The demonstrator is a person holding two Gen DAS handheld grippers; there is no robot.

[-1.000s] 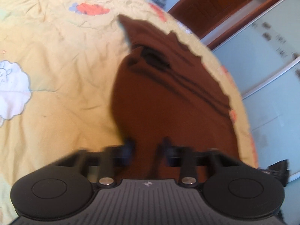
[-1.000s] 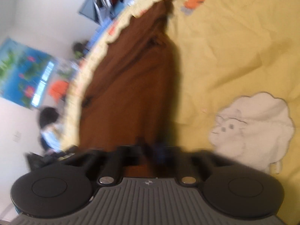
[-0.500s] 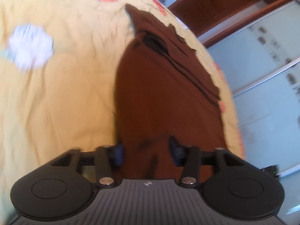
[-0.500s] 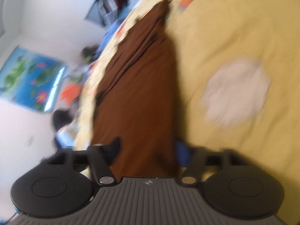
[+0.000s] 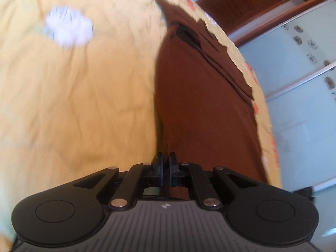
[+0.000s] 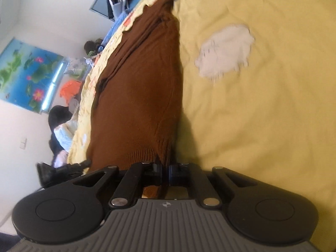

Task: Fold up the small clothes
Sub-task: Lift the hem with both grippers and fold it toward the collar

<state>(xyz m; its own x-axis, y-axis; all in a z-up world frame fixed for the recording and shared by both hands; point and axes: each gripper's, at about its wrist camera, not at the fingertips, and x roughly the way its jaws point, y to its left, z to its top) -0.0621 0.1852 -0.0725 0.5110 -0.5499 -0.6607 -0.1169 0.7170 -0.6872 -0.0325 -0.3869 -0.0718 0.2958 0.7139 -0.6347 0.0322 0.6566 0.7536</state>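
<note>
Sweater [image 5: 201, 109] spread lengthwise on bedspread [image 5: 84, 105], along its edge. Sheep patch [image 5: 67, 28] lying apart from sweater, further in on bedspread. Near hem pinched in left gripper [image 5: 164, 163] and right gripper [image 6: 166, 168], one at each corner.

We see each gripper [image 5: 165, 163] [image 6: 166, 169] as a grey ribbed body with two black round discs, black link bars, silver screws and dark fingers [image 5: 159, 164].
</note>
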